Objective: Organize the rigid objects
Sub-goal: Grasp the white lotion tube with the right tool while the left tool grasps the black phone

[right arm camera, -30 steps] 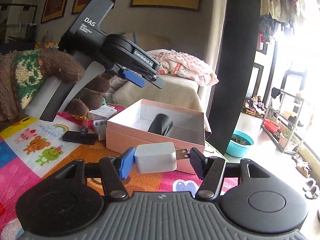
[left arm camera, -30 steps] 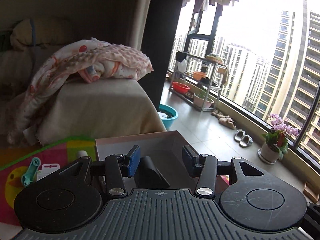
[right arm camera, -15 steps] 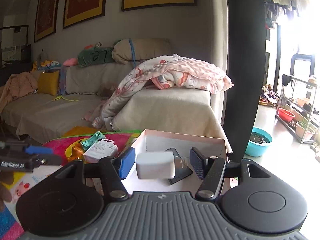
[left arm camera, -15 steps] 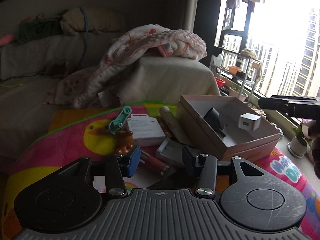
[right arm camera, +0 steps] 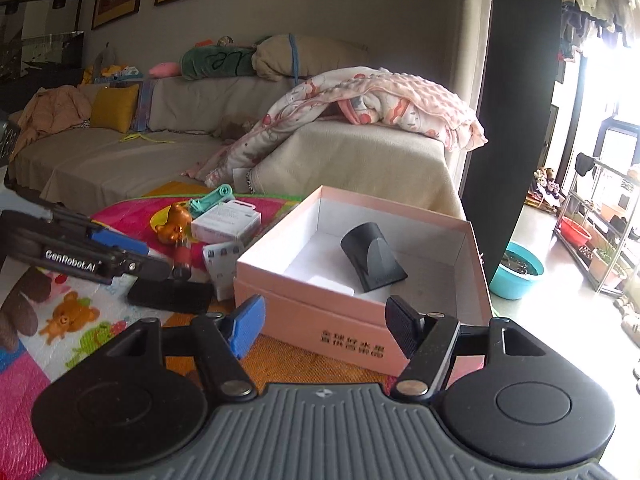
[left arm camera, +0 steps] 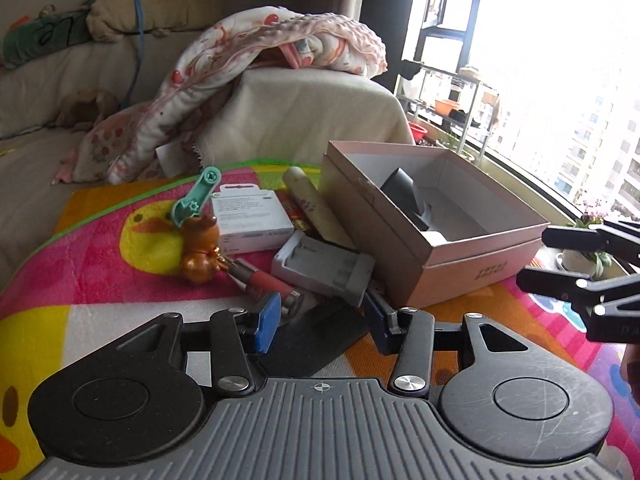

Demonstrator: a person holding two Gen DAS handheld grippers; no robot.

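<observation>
An open pink box (right arm camera: pixel 400 320) (left arm camera: pixel 468 256) sits on a colourful play mat, with a black nozzle (right arm camera: pixel 372 256) (left arm camera: pixel 404 196) and a white charger (right arm camera: pixel 332 283) inside. My right gripper (right arm camera: pixel 324 322) is open and empty at the box's near wall. My left gripper (left arm camera: pixel 320 318) is open and empty, low over a flat black object (left arm camera: pixel 316 344) (right arm camera: pixel 172 296). Loose on the mat lie a grey battery holder (left arm camera: pixel 324 266), a red tube (left arm camera: pixel 260 282), a brown bear figure (left arm camera: pixel 200 252), a white carton (left arm camera: pixel 250 216), a teal tool (left arm camera: pixel 196 196) and a cream tube (left arm camera: pixel 312 204).
A sofa with a pink blanket (left arm camera: pixel 256 60) stands behind the mat (left arm camera: pixel 100 256). To the right are a window, a metal shelf rack (right arm camera: pixel 600 220) and a blue basin (right arm camera: pixel 516 272) on the floor. The right gripper's arm (left arm camera: pixel 580 280) shows at the right of the left wrist view.
My right gripper opened and let go of the white charger, which now lies in the box. My left gripper swung from over the box down to the loose items on the mat.
</observation>
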